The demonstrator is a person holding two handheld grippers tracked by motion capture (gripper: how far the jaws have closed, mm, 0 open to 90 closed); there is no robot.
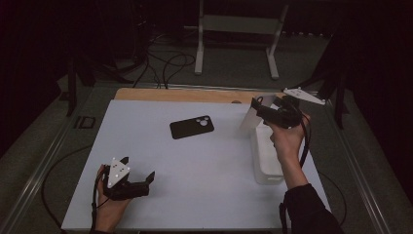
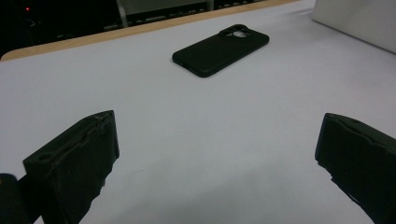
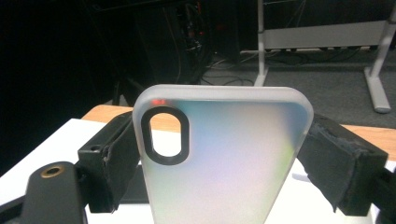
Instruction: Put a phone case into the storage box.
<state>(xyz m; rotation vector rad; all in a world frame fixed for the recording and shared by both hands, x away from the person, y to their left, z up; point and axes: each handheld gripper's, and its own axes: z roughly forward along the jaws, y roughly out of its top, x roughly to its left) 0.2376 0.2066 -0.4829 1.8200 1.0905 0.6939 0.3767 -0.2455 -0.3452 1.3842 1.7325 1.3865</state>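
Frosted clear phone case (image 3: 224,158) clamped upright between the jaws of the right gripper (image 1: 267,110), raised above a white box (image 1: 268,156) at the desk's (image 1: 195,161) right side, left gripper (image 1: 139,178) held wide open and empty near the front left, black phone (image 1: 192,126) lying flat mid-desk.

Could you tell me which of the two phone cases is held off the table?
The translucent white case, clamped in the right gripper; the black case lies flat on the table.
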